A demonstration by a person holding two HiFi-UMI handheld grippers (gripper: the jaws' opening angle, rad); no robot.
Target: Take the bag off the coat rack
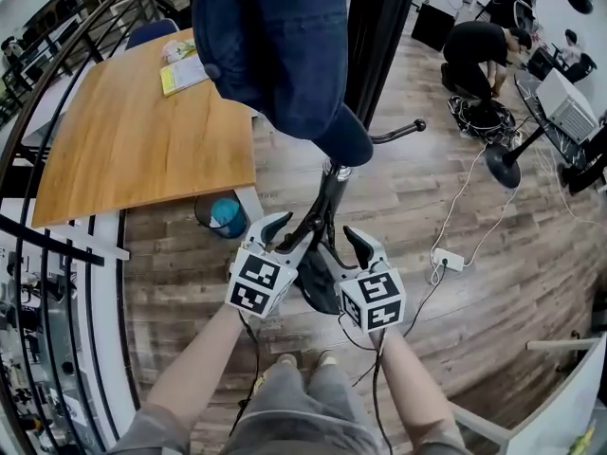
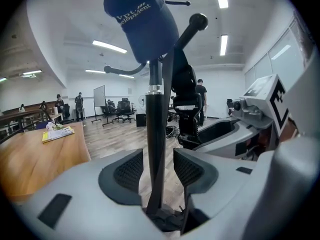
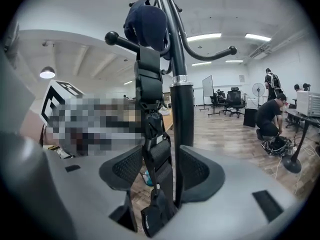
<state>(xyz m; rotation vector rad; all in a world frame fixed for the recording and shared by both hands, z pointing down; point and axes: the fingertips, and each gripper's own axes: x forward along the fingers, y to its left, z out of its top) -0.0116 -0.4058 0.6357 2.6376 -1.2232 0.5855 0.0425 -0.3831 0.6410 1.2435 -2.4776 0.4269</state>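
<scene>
Since containers come first, the only open one I can see is a dark bin [image 1: 207, 218] left of centre in the head view. It sits against the corner of the wooden table [image 1: 133, 150] and has something teal [image 1: 230, 218] inside that I cannot identify. A yellow booklet [image 1: 185, 72] lies on the table near the upper left.

Of the bag I mainly see its black webbing, the bag strap [image 3: 152, 129]. In the right gripper view it hangs from a ball-tipped hook [image 3: 120, 40] at the upper left of the coat rack [image 3: 182, 114] and drops straight down just left of the pole. The bag's inside is not visible. A navy cap [image 3: 147, 21] tops the rack.

The right gripper [image 3: 161, 166] straddles that strap at lower centre. Its jaws stand narrowly apart with the flat webbing between the pads, unbuckled, and a sliver of floor shows at its left edge, so I read it as released, not pinching.

The left gripper [image 2: 159, 169] sits the same way at lower centre of its own view. A thin black band runs down between its slack jaws, with floor showing on the band's right. Dark fabric is bunched at the jaw roots.

In the head view both grippers, left [image 1: 285, 230] and right [image 1: 349, 246], flank the pole at centre frame, near each other.
</scene>
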